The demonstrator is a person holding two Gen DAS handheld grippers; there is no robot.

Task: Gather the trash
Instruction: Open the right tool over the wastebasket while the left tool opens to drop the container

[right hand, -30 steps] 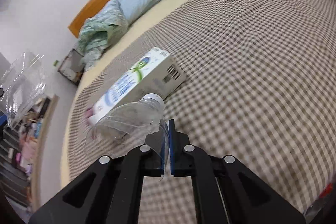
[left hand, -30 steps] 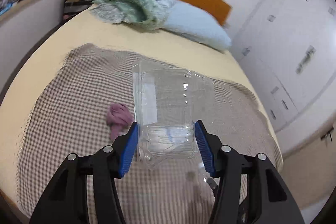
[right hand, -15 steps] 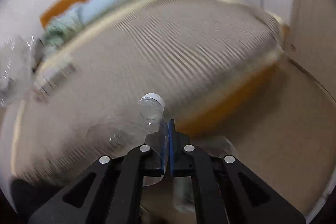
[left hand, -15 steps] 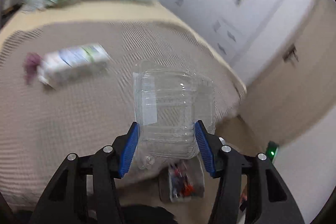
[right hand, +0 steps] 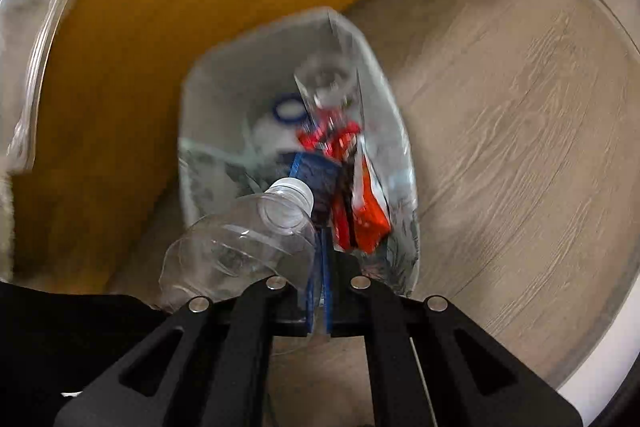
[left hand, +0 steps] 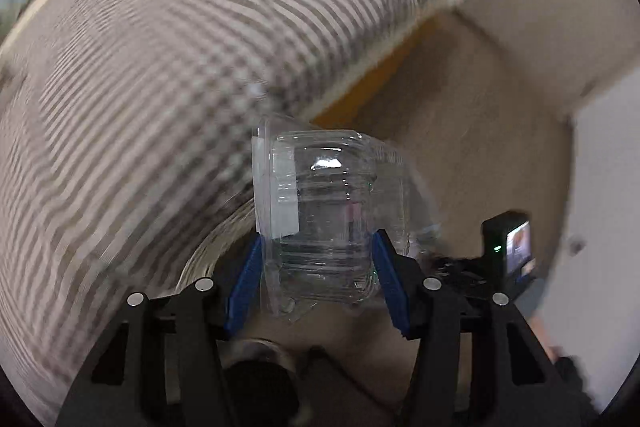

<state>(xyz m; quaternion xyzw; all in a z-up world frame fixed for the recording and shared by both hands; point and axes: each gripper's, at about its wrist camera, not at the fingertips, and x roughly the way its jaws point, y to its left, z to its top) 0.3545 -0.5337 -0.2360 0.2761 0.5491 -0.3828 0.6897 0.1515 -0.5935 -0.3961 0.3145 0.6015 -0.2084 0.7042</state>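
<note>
A clear plastic clamshell container (left hand: 324,211) sits between the blue pads of my left gripper (left hand: 318,267), which is shut on it and points down past the foot of the bed. In the right wrist view, my right gripper (right hand: 319,267) is shut on the edge of a crushed clear plastic bottle (right hand: 244,239) with a white cap. It hangs just above the open trash bin (right hand: 208,99), lined with a pale bag. Red and orange wrappers (right hand: 356,195), a blue packet and a clear bottle lie inside the bin.
The checked bedspread (left hand: 160,67) and the bed's orange wooden frame (right hand: 168,7) stand beside the bin. Pale wood floor (right hand: 520,147) spreads to the right. The other gripper's camera (left hand: 508,251) shows at the lower right of the left wrist view.
Both grippers swung off the bed top and tipped downward, each keeping its load. The right one now looks into the trash bin; the left one looks past the bed's foot at the floor.
</note>
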